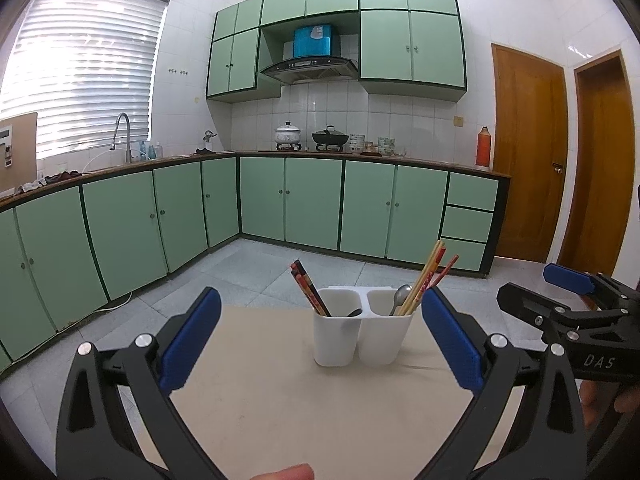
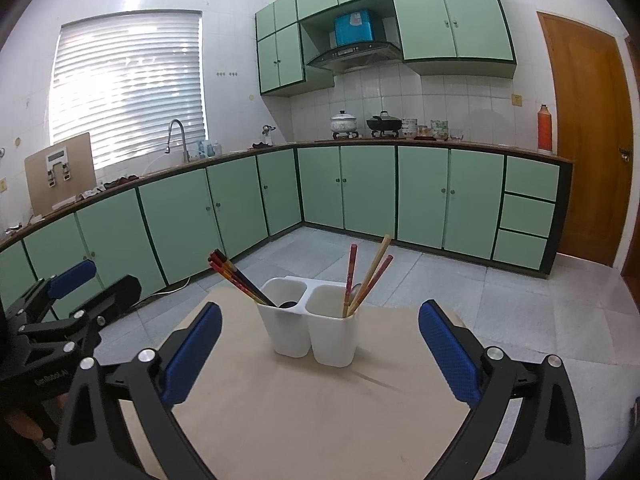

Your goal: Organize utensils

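A white two-cup utensil holder [image 1: 362, 326] [image 2: 314, 322] stands on a beige table [image 1: 304, 408] [image 2: 312, 412]. Its left cup holds dark red-and-black chopsticks [image 1: 310, 294] [image 2: 236, 278] and a dark spoon [image 1: 354, 312] [image 2: 288, 304]. The right cup holds light wooden and red chopsticks [image 1: 428, 276] [image 2: 370, 274] and a metal spoon [image 1: 401, 297]. My left gripper [image 1: 320, 340] is open, pulled back from the holder, nothing between its blue pads. My right gripper [image 2: 320, 348] is likewise open and empty, also short of the holder. Each gripper shows at the edge of the other's view.
Beyond the table's far edge lies grey tiled floor [image 1: 256, 268]. Green cabinets [image 1: 312, 200] with a sink, pots and a red flask [image 1: 483, 146] line the walls. Wooden doors [image 1: 528, 152] stand at the right. A fingertip [image 1: 286, 472] shows at the bottom of the left wrist view.
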### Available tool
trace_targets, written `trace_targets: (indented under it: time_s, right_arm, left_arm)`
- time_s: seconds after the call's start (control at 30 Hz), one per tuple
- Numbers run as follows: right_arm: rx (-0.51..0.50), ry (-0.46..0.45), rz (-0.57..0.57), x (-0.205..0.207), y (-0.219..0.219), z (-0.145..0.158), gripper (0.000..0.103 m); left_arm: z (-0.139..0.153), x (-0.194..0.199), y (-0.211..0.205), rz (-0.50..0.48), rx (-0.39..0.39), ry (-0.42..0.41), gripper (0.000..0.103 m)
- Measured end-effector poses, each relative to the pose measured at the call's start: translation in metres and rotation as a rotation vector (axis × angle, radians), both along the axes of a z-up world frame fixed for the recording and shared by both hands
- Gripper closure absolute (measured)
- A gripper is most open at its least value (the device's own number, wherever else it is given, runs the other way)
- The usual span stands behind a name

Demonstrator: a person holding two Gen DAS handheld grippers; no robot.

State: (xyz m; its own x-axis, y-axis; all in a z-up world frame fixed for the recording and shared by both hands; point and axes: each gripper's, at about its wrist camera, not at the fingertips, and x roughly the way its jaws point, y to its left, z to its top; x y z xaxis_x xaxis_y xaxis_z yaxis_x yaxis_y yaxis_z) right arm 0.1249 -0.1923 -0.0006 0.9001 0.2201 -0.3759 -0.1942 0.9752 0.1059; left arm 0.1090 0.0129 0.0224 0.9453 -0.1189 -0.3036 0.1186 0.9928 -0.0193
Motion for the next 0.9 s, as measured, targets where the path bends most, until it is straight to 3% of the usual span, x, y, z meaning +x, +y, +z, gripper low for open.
trace_targets:
  time_s: [0.9]
  right_arm:
    - [-0.012, -0.005, 0.016, -0.0001, 0.0069, 0.0031, 0.006]
  left_arm:
    - [0.0027, 0.0001, 0.0026, 0.009, 0.000, 0.004, 0.006]
